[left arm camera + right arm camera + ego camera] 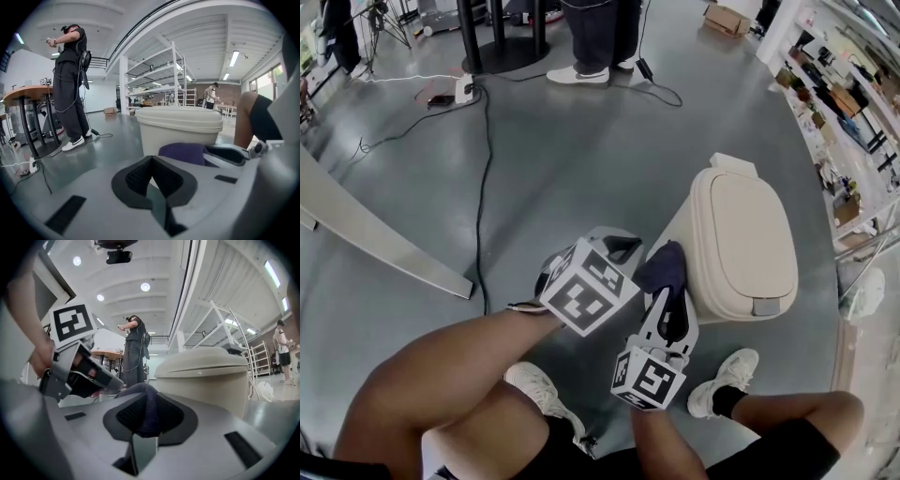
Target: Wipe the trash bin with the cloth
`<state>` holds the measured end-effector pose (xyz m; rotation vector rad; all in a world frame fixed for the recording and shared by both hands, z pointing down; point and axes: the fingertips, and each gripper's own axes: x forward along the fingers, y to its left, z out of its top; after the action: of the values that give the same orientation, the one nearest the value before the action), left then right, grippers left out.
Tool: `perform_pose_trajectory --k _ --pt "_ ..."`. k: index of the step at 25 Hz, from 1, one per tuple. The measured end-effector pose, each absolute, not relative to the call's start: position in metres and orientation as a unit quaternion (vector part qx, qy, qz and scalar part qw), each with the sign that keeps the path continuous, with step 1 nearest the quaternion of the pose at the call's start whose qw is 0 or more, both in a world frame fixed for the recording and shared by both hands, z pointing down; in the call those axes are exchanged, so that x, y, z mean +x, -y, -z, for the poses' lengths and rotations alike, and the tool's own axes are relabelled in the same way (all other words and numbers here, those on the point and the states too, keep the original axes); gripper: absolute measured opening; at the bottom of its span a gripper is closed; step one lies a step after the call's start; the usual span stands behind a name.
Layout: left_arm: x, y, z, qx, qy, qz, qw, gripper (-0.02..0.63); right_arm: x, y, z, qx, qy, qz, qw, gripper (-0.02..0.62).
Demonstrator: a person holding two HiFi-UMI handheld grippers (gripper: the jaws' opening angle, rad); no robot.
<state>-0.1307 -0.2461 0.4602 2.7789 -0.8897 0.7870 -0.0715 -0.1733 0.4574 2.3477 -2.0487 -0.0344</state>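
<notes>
cloth (145,413), dark purple and bunched, is clamped in the right gripper's (146,420) jaws. the left gripper's (150,176) jaws are together on nothing. the cloth meets the trash bin's (741,244) near left side, so wiping looks barely begun. the bin stands upright on the floor (581,159), lid shut, its long axis running away from the person.

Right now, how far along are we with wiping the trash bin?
Done: the cloth is picked up and clamped in the right gripper.
In hand: it is held at the side of the trash bin, below the closed lid; contact cannot be confirmed. The left gripper is shut and empty beside it.
Left: the wiping itself; no wiped patch shows.
</notes>
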Motion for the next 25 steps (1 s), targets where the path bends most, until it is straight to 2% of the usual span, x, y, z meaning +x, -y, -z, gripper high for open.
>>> perform_pose_trajectory --k 13,25 --pt "-0.132 0.247 -0.461 0.92 0.29 -0.258 0.061 -0.003 -0.061 0.179 -0.461 0.769 0.639 0.0 0.015 0.067" --pt "-0.131 0.247 -0.468 0.918 0.285 -0.263 0.083 -0.003 -0.063 0.189 -0.524 0.768 0.632 -0.01 0.099 0.067"
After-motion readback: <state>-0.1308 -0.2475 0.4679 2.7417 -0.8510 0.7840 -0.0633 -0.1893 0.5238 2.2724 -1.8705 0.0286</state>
